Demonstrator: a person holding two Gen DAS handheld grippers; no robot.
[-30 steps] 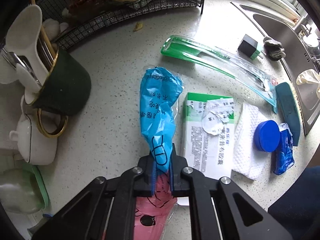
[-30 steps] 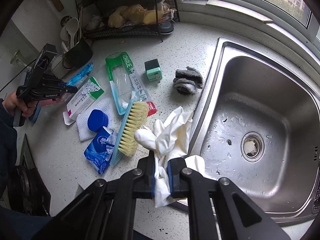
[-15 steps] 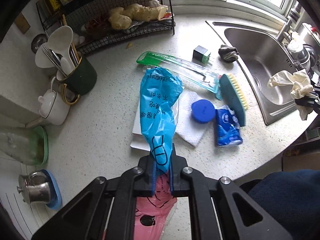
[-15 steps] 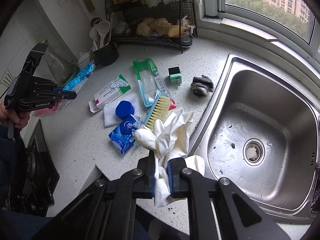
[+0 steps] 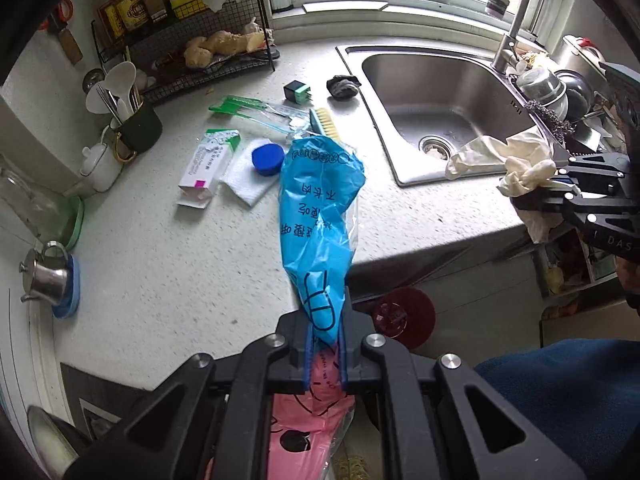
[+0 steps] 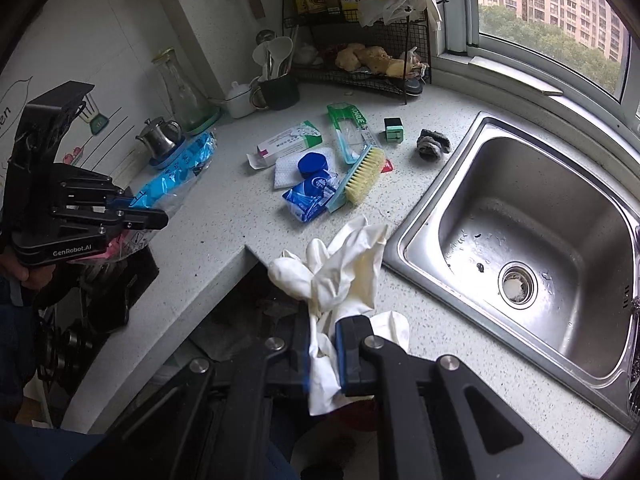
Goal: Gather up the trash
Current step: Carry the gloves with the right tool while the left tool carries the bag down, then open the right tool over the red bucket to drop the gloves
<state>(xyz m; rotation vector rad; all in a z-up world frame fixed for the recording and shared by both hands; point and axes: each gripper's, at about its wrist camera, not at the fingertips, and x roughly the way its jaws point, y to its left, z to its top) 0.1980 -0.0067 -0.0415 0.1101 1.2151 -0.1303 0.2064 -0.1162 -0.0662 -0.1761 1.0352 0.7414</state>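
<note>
My left gripper (image 5: 324, 340) is shut on a blue and pink plastic wrapper (image 5: 320, 208) and holds it in the air over the counter's front edge; it also shows in the right wrist view (image 6: 176, 178). My right gripper (image 6: 323, 346) is shut on crumpled white rubber gloves (image 6: 344, 268), held above the counter edge in front of the sink; the gloves also show in the left wrist view (image 5: 508, 156). On the counter lie a green and white box (image 5: 210, 162), a blue lid (image 5: 267, 158) on a white cloth, a blue tissue pack (image 6: 310, 194) and a green package (image 6: 350, 130).
A steel sink (image 6: 532, 236) fills the right. A scrub brush (image 6: 360, 178), a dark rag (image 6: 433, 145), a small green cube (image 6: 394, 130), a utensil cup (image 5: 138, 128), a steel pot (image 5: 50, 276) and a wire rack (image 5: 200, 56) are on the counter. A red round thing (image 5: 404, 316) lies below the counter edge.
Both grippers have pulled back and up from the counter with their loads. The counter edge and the space below it have come into view.
</note>
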